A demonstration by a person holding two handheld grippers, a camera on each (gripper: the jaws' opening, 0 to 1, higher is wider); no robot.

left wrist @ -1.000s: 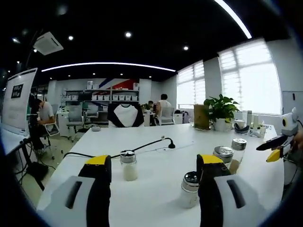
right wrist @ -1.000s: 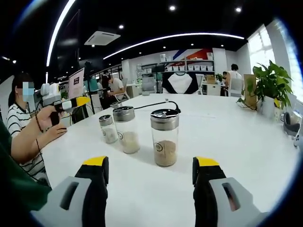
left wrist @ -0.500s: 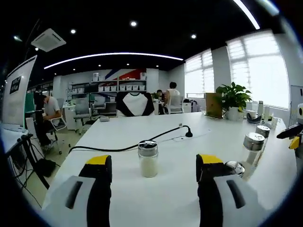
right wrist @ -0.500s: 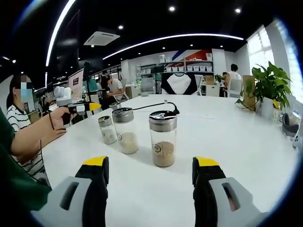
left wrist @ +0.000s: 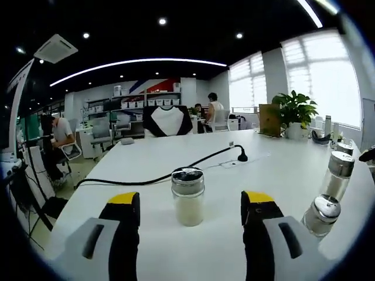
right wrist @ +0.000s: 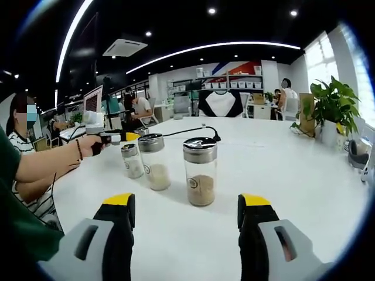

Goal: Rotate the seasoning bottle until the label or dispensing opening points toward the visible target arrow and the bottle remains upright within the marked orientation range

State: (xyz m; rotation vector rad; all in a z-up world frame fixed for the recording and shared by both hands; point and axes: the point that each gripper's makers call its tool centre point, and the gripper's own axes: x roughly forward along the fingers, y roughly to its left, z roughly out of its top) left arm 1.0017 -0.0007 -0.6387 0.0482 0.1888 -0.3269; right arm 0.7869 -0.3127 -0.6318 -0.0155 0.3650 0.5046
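Clear glass seasoning bottle with white powder and metal lid (left wrist: 188, 196) stands upright on white table (left wrist: 146, 170), framed between left gripper (left wrist: 190, 219) jaws, spread apart. Right gripper (right wrist: 184, 219) also spread, empty. Glass probably slick, light (tippy): grip mid-body.

office, likely open-plan | desks (left wrist: 105, 137) | shelving (right wrist: 231, 85) | seated people (left wrist: 55, 137)
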